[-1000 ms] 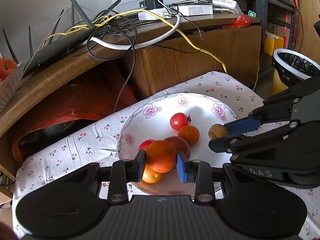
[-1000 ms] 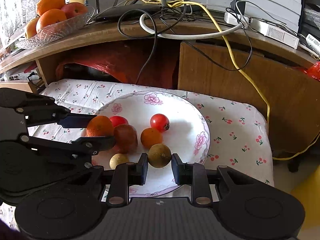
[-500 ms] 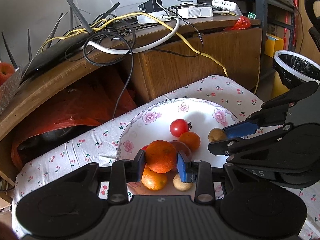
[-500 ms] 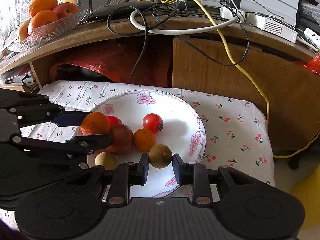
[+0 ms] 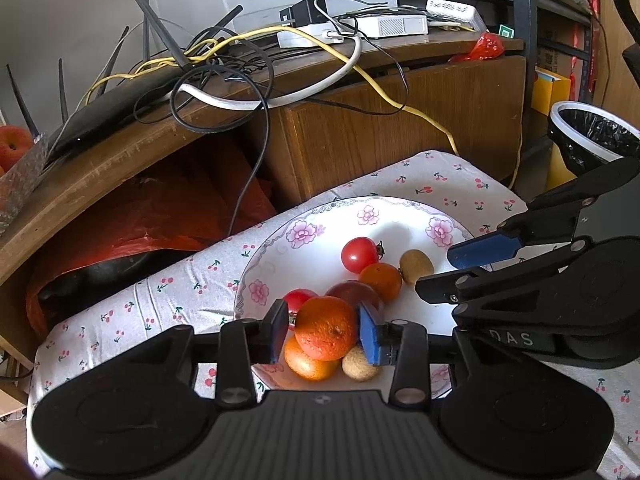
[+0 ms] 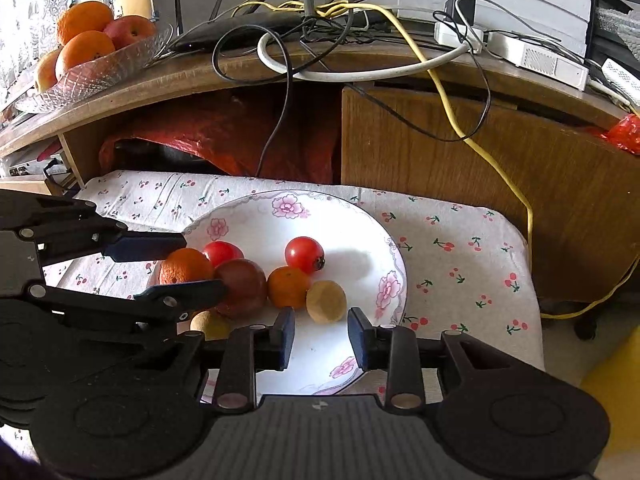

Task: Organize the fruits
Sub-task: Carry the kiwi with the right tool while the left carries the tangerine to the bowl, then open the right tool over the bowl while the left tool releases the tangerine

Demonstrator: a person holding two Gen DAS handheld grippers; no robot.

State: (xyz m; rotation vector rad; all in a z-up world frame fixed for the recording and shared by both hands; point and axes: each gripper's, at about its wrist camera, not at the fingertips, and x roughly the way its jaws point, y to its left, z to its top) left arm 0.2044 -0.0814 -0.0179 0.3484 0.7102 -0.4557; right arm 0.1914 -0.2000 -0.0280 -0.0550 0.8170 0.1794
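Left gripper [image 5: 323,330]: I have it closed on the large orange [image 5: 326,328]; both blue pads press its sides, and it hangs over the near-left part of the plate [image 5: 276,240].
Right gripper [image 6: 321,334]: jaws stand wide with nothing between them, over the near part of the plate; the brown kiwi [image 6: 326,301] lies on the plate just ahead of the gap, apart from both pads.
Plate: white with a pink flower rim, on the cherry-print cloth [image 6: 460,248] that covers the low table.
Fruit near the plate centre: a red tomato [image 6: 304,254] toward the far side; a small orange [image 6: 288,286] just in front of it, touching the kiwi on its right.
Fruit at the plate's left: a dark red round fruit [image 6: 242,288], with a second tomato [image 6: 221,252] behind it.
Under the held orange: another orange [image 5: 310,364] and a pale tan fruit [image 5: 358,364] at the near edge. I cannot tell from either view whether the held orange touches them.
Desk behind: a wooden desk [image 6: 440,128] strewn with cables; at its left end, a glass bowl [image 6: 92,72] of oranges and an apple.
Far right in the left wrist view: a white bin with a black liner [image 5: 592,136].
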